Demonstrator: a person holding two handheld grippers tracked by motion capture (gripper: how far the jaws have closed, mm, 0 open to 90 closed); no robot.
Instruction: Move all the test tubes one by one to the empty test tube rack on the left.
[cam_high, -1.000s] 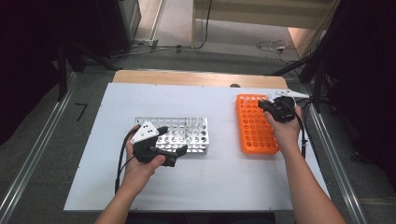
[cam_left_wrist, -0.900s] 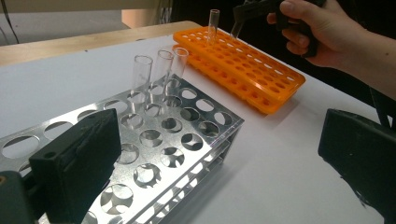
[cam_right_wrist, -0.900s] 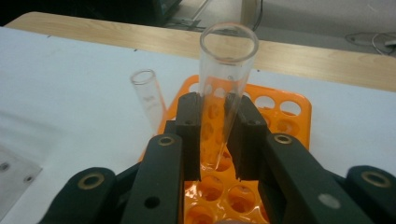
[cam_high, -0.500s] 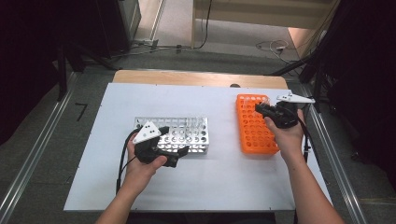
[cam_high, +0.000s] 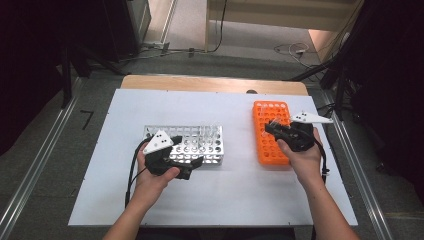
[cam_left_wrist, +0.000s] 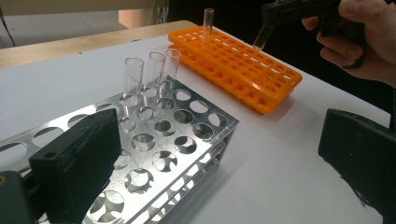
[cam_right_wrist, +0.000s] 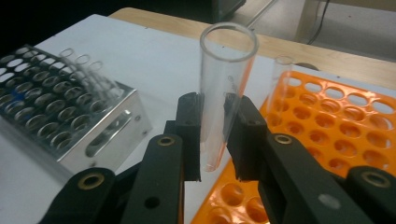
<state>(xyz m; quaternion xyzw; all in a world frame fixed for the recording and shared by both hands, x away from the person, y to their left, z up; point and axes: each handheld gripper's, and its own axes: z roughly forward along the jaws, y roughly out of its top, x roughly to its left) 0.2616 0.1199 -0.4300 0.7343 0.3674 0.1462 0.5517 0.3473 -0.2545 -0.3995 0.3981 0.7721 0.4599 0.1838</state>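
From above, we see the white counter carrying a silver perforated metal rack and an orange plastic tube rack.

Our left gripper sits released beside the metal rack, where three glass tubes stand.

Our right gripper is clenched on a clear glass test tube above the orange rack's edge, one standing tube just behind.

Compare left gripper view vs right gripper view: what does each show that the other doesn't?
Left gripper view: the right gripper from outside, in a hand; its own jaws wide apart. Right gripper view: pads clamped on the clear tube, seen close. Both: metal rack with three tubes, orange rack with one tube standing, white table.
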